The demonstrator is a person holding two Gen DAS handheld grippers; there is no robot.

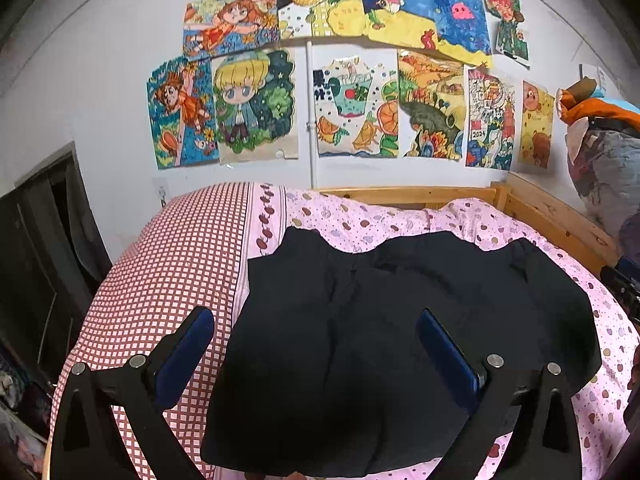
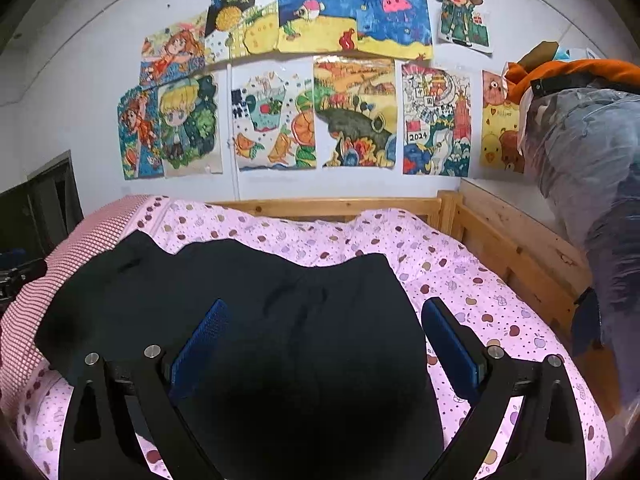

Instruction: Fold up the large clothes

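Observation:
A large black garment (image 1: 360,332) lies folded flat on the bed, seen again in the right wrist view as the black garment (image 2: 256,320). My left gripper (image 1: 316,324) hovers above its near left part, jaws wide open, blue pads (image 1: 192,344) apart with nothing between them. My right gripper (image 2: 324,320) hangs over the garment's near right part, also open and empty, its blue pads (image 2: 448,340) spread wide. Neither gripper touches the cloth. The garment's near edge is hidden below the frame.
A pink quilt with apple print (image 2: 440,272) covers the bed; a red checked cover (image 1: 172,264) lies on its left. A wooden bed rail (image 2: 512,248) runs along the back and right. A plastic-wrapped bundle (image 2: 584,152) stands at the right. Drawings (image 1: 344,108) hang on the wall.

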